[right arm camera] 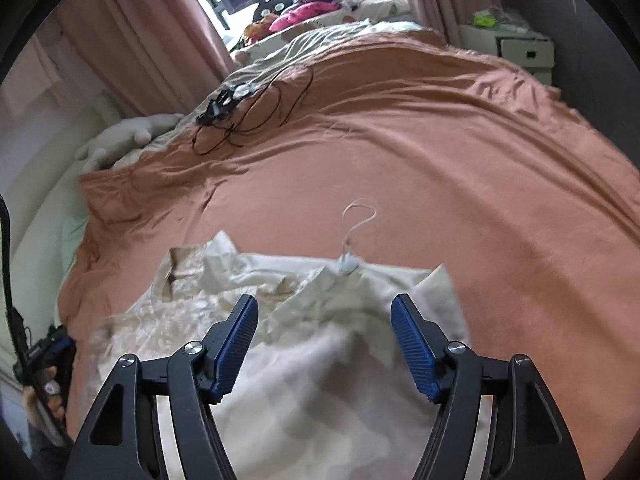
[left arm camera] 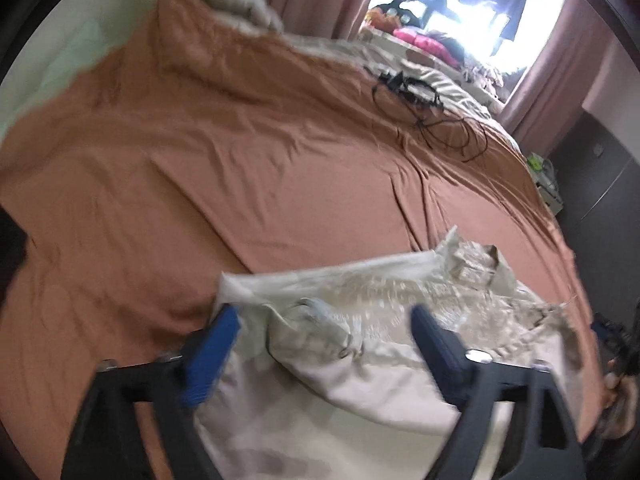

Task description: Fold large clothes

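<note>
Left hand-held gripper [left arm camera: 322, 326] and right hand-held gripper [right arm camera: 324, 316] both released, jaws apart, nothing gripped. Cream garment [right arm camera: 280, 300] crumpled on the bed [right arm camera: 440, 168], just under both, hanger [right arm camera: 356, 232] at its collar. Beyond the garment, wide bare orange sheet; black cables [right arm camera: 248, 116] far off
</note>
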The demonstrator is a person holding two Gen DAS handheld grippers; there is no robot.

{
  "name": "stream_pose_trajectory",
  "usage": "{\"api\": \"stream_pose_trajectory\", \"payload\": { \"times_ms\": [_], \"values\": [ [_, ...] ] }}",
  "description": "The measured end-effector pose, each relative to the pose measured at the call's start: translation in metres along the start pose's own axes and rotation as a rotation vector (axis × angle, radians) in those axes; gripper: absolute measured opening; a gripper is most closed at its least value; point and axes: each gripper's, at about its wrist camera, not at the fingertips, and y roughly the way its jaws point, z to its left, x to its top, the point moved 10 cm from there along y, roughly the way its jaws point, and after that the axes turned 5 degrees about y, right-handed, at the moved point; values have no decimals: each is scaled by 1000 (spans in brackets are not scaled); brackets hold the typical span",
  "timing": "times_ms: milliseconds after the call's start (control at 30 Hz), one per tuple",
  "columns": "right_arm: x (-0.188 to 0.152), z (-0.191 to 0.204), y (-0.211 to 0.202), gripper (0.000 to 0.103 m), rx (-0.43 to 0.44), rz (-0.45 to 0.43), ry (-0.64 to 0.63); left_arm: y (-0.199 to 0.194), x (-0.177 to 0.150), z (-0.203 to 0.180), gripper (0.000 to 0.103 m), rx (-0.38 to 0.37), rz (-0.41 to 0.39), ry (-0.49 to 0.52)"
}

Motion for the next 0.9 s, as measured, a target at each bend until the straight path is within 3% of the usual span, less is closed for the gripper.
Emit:
{"api": "stream_pose_trajectory", "payload": {
  "times_ms": [133, 233, 333, 533, 633, 733, 767, 800, 833, 900],
  "values": [
    [-11, 19, 10, 69, 14, 36, -39, -1, -6, -6, 93, -14, -3, 33],
    [-23, 41, 21, 69, 24, 81, -87, 9, -13, -10, 86, 17, 38, 72],
    [-41, 63, 40, 69, 16, 153, -141, 31, -26, -14, 75, 29, 119, 98],
    [-75, 90, 81, 69, -17, 286, -226, 77, -57, -22, 73, 72, 271, 189],
    [-87, 90, 103, 69, -77, 335, -265, 96, -68, -20, 57, 114, 317, 235],
    [-94, 87, 118, 55, -117, 364, -286, 103, -63, -23, 34, 126, 298, 264],
    [-95, 89, 120, 42, -113, 365, -298, 104, -62, -25, 23, 124, 302, 271],
    [-95, 93, 121, 16, -96, 364, -315, 104, -60, -28, 17, 117, 301, 276],
    [-95, 97, 121, 7, -75, 372, -319, 103, -58, -30, 8, 113, 299, 282],
    [-91, 102, 117, 2, -53, 360, -314, 99, -53, -35, 6, 119, 279, 303]
  ]
}}
